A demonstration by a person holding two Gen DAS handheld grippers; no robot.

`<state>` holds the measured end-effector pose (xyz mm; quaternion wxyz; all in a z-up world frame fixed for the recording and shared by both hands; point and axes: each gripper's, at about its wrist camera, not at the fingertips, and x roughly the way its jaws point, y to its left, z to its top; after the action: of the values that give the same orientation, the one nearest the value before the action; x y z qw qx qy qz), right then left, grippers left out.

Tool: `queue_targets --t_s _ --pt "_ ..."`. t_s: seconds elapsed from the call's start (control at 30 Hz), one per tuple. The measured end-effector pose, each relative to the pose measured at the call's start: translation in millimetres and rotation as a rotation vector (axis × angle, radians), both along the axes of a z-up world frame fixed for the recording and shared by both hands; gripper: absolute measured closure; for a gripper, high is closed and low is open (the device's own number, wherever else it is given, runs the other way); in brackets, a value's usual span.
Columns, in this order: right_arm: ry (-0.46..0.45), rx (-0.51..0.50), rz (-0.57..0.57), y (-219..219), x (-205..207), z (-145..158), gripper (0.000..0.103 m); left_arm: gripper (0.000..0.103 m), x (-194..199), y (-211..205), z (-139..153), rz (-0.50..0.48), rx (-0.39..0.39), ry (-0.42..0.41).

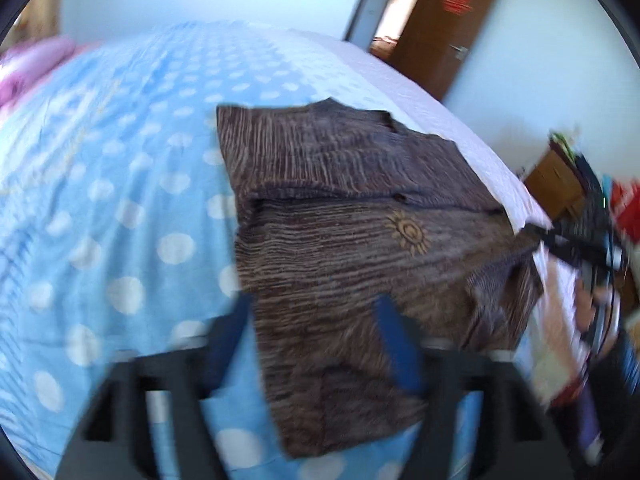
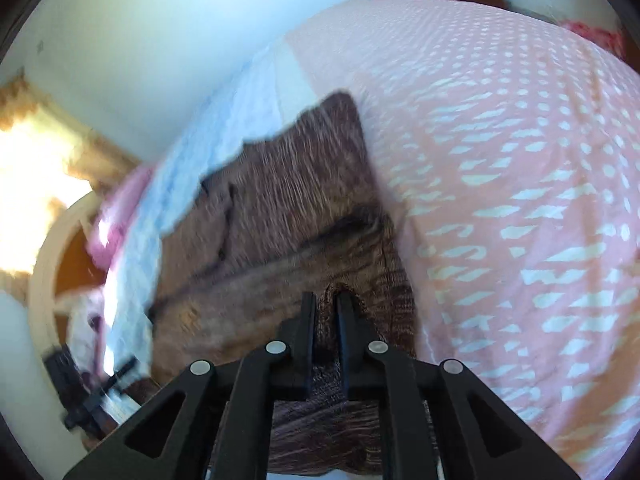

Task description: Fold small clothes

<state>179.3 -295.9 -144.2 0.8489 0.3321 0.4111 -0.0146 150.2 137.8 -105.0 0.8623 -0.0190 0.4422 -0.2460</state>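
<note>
Here is the brown ribbed garment (image 1: pixel 352 248), lying on the bed's blue polka-dot cover (image 1: pixel 120 200) near its edge, already doubled over itself with a fold line running across the middle and a small sun motif facing up. The left gripper (image 1: pixel 316 340) hangs over the near corner with its blue-padded fingers (image 1: pixel 396 344) spread wide, nothing clamped between them. Over on the right wrist view, the right gripper (image 2: pixel 325 312) is narrow, its fingers standing close together with brown knit between them; the blur makes it hard to say whether the pads are pressing on it, so I cannot tell if it is gripped. The cloth looks soft, light and limp, a stretchy knit that will sag and drag if lifted by one point. Best bet, to my eye: pinch both corners of one edge, through every layer, and carry them over together.
</note>
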Motion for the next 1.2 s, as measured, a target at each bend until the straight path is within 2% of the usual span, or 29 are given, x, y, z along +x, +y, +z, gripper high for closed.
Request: queue_targets --t_s 0.07,0.1,0.27,0.4,0.5,0.57,0.6,0.63,0.67,0.77,1.03,1.1,1.2 --pt "-0.052 -0.02 -0.04 -3 -11 11 0.066 0.016 -13 7 6 -0.065 0.065 -0.07" --pt "-0.079 -0.05 -0.056 -2 -19 18 0.062 0.016 -15 10 7 -0.093 0.087 -0.081" --pt "-0.143 -0.172 -0.047 13 -49 43 0.062 0.016 -27 0 1 -0.267 0.191 -0.141" --pt "-0.144 -0.23 -0.028 27 -64 48 0.062 0.016 -24 -35 -10 -0.377 0.262 -0.241" --pt "-0.131 -0.248 -0.027 29 -72 48 0.062 0.018 -15 -60 -22 -0.451 0.263 -0.23" --pt "-0.122 -0.262 -0.03 27 -75 48 0.062 0.039 -9 -70 -29 -0.477 0.256 -0.216" --pt "-0.117 -0.269 -0.032 27 -78 48 0.062 0.046 -6 -70 -30 -0.491 0.206 -0.192" --pt "-0.112 -0.272 -0.034 26 -82 49 0.062 0.068 -4 -68 -29 -0.498 0.15 -0.162" --pt "-0.107 -0.275 -0.037 24 -84 49 0.062 0.081 0 -65 -29 -0.494 0.104 -0.128" --pt "-0.095 -0.285 -0.049 20 -88 48 0.062 0.084 4 -57 -30 -0.433 0.06 -0.105" --pt "-0.084 -0.258 -0.071 13 -88 37 0.062 0.091 22 -1 -33 -0.124 -0.207 0.019" --pt "-0.083 -0.283 -0.054 16 -85 36 0.062 0.092 24 6 -36 -0.082 -0.226 0.03" --pt "-0.074 -0.352 0.007 26 -72 34 0.062 0.092 26 0 -43 -0.074 -0.214 0.048"
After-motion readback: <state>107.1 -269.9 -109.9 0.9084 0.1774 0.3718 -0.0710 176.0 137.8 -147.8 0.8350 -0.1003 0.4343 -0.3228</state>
